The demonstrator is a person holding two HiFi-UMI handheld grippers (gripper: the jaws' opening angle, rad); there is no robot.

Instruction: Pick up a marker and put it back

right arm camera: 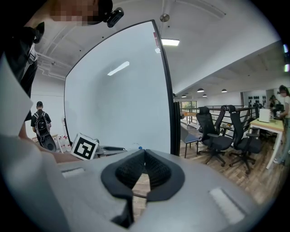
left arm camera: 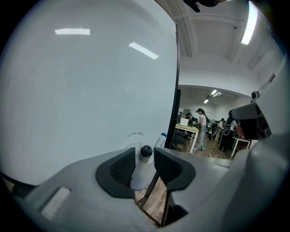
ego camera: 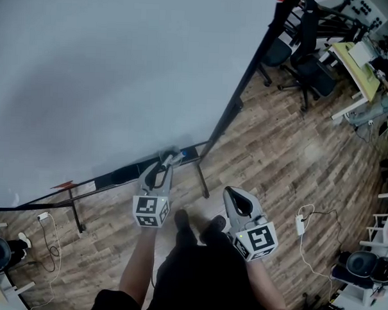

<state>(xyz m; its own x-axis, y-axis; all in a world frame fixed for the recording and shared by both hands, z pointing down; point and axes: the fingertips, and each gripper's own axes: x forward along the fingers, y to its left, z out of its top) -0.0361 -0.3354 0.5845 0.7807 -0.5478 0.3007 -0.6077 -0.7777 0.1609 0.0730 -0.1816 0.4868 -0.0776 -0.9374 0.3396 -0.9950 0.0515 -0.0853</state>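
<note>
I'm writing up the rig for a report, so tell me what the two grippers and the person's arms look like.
Both the left gripper and the right gripper are light grey moulded shells with dark textured pads inside the jaws. Each carries a white cube with black square markers. The person wears dark clothing, forearms unsleeved.

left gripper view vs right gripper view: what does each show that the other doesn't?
Only the left gripper view: the left tool with its jaws open around a black-capped marker, and a blue-tipped marker behind it by the board.
Only the right gripper view: the right tool with its jaws together and nothing between them, the left tool's tag cube, and office chairs.
Both: the whiteboard with its dark frame edge, and the office beyond it.
</note>
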